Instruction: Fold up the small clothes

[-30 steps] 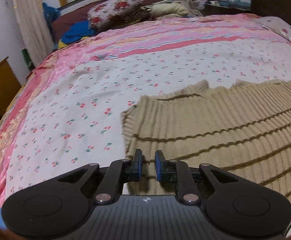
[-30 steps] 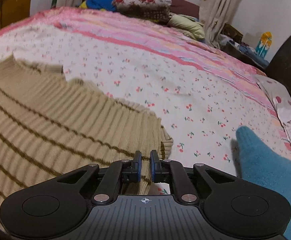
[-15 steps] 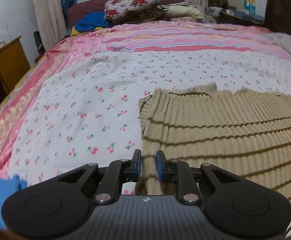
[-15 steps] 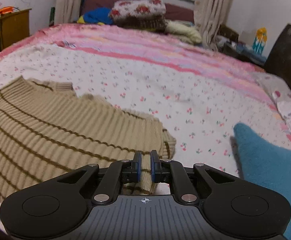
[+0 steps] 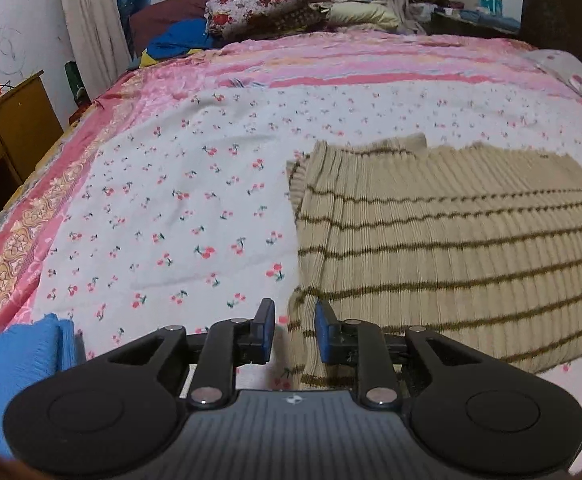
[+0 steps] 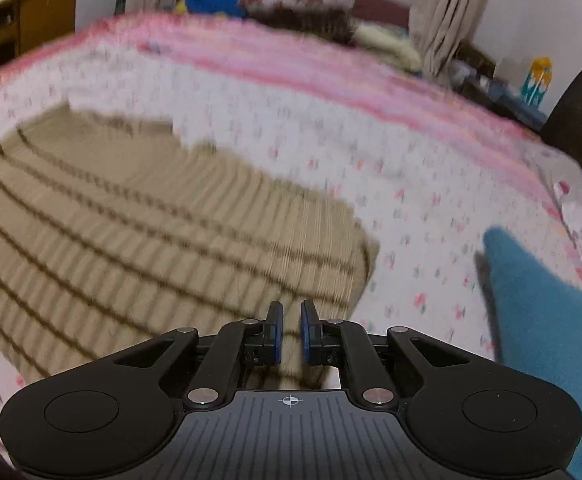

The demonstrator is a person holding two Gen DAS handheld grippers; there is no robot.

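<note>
Left wrist | sweater (image 5: 451,240) long axis crosswise, collar far | left gripper (image 5: 294,336) opening, hem between | right gripper (image 6: 289,330) pinching hem

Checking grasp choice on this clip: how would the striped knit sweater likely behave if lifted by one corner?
The striped knit sweater would probably droop and stretch rather than hold shape: its ribbed edge already curls and buckles between the opening jaws of the left gripper. It looks thick, so likely fairly heavy for small clothing. Its coarse ribbing probably resists slipping from the right gripper.
</note>
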